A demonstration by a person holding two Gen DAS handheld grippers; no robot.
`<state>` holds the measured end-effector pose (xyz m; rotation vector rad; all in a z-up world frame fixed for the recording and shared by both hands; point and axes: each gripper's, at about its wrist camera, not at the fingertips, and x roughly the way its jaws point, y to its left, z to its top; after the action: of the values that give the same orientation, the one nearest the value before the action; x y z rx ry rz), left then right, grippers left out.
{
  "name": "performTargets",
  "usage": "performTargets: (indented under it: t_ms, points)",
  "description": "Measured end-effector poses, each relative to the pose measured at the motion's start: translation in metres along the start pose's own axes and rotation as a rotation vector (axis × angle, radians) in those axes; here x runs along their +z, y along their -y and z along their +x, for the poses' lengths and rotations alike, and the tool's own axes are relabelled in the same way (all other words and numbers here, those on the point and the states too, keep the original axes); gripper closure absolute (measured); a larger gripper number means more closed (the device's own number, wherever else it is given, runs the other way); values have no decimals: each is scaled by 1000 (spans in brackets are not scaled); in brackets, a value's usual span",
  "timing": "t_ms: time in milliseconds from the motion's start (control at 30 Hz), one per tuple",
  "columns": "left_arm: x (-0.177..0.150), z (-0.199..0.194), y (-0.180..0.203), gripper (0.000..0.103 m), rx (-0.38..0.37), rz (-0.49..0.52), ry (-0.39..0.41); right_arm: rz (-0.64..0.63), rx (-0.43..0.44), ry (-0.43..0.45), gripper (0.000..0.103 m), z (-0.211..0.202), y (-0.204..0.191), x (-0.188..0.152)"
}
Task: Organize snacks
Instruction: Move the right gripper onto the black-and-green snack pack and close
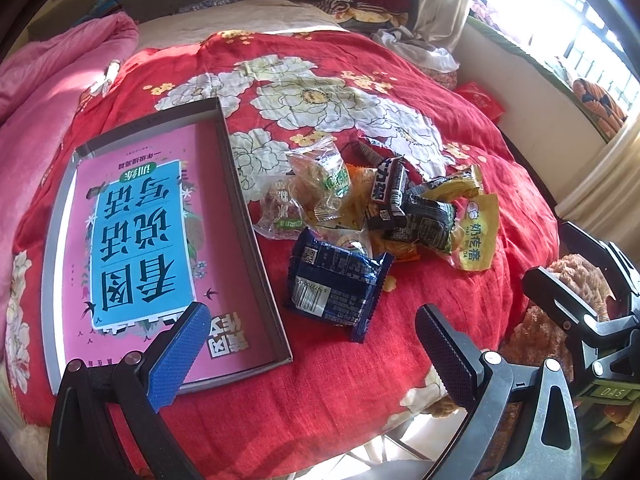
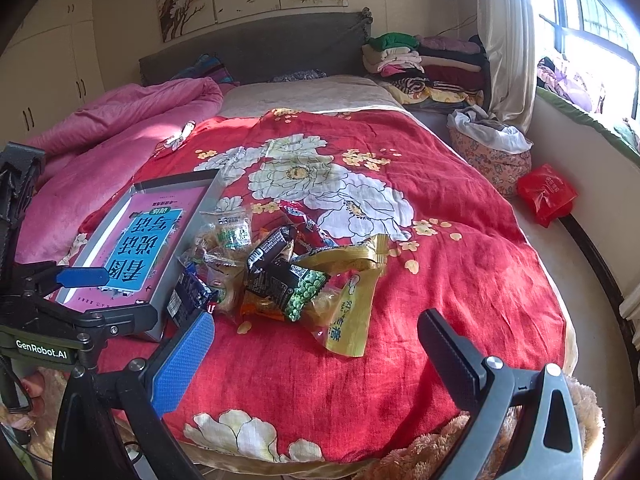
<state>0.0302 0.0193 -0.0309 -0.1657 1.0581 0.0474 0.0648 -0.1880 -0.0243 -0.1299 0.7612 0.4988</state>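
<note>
A pile of wrapped snacks [image 1: 376, 208] lies on a red floral quilt [image 1: 360, 360]. Nearest in the left wrist view is a dark blue packet [image 1: 336, 284]; behind it are a clear packet [image 1: 320, 176], a black bar [image 1: 390, 192] and a yellow packet [image 1: 478, 232]. Left of the pile sits a shallow grey box [image 1: 236, 200] with a pink and blue printed bottom. My left gripper [image 1: 312, 328] is open just short of the blue packet. In the right wrist view the pile [image 2: 288, 276] and the box [image 2: 160, 280] lie ahead of my open right gripper [image 2: 316, 340], which holds nothing.
A pink duvet [image 2: 120, 120] lies bunched at the left. Folded clothes [image 2: 424, 64] are stacked by the headboard. A red bag [image 2: 546, 194] and a cloth bundle [image 2: 492, 152] lie at the right by the window wall. A brown plush thing [image 1: 576, 280] sits at the bed's near edge.
</note>
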Motion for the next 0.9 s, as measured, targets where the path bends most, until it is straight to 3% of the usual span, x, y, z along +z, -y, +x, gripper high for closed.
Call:
performTargets:
  t_ms: [267, 567, 733, 900]
  points:
    - [7, 18, 3, 1, 2, 56, -29, -50, 13, -10, 0, 7, -5, 3]
    - [18, 35, 6, 1, -27, 87, -61, -209, 63, -67, 0, 31, -17, 12]
    - [19, 44, 5, 1, -28, 102, -86, -335, 32, -67, 1, 48, -26, 18]
    - [18, 53, 4, 1, -21, 103, -107, -360, 63, -76, 1, 65, -23, 25]
